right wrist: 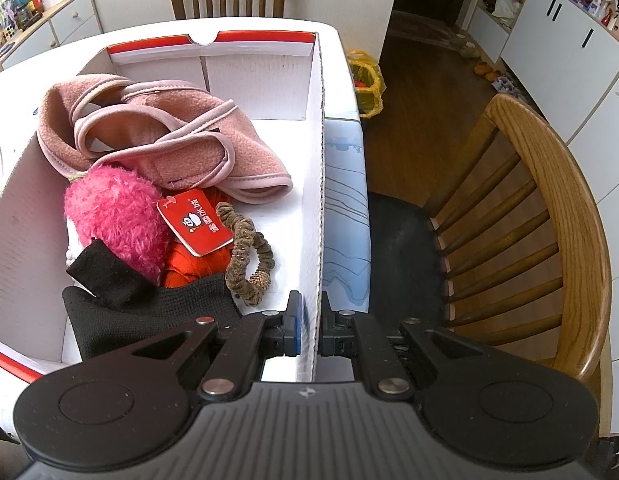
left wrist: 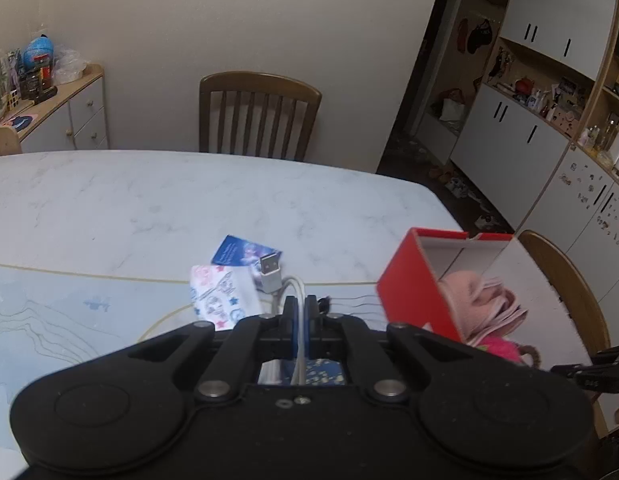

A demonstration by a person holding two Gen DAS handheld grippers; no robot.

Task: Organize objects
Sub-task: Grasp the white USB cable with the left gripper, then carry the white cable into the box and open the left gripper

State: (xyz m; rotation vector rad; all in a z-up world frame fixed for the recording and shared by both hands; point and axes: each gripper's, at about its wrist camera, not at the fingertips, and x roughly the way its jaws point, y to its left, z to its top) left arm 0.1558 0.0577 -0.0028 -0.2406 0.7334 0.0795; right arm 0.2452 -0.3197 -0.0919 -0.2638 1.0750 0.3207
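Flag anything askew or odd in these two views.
The box looks tipped in the left view, red wall up. The right hand-held gripper is clamped on its wall. The left hand-held gripper pinches a white cable, USB plug sticking up. Two cards lie overlapped, crooked, on the table.

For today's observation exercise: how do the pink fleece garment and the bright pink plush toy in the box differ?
The pink fleece garment is pale, dusty pink; the plush toy is vivid magenta. The garment is smooth fleece with lighter trimmed edges, while the toy is shaggy. The garment lies folded and spread wide toward the box's far end; the toy is a compact rounded lump nearer the camera, carrying a red tag. Both are soft pink items inside the red-and-white box.
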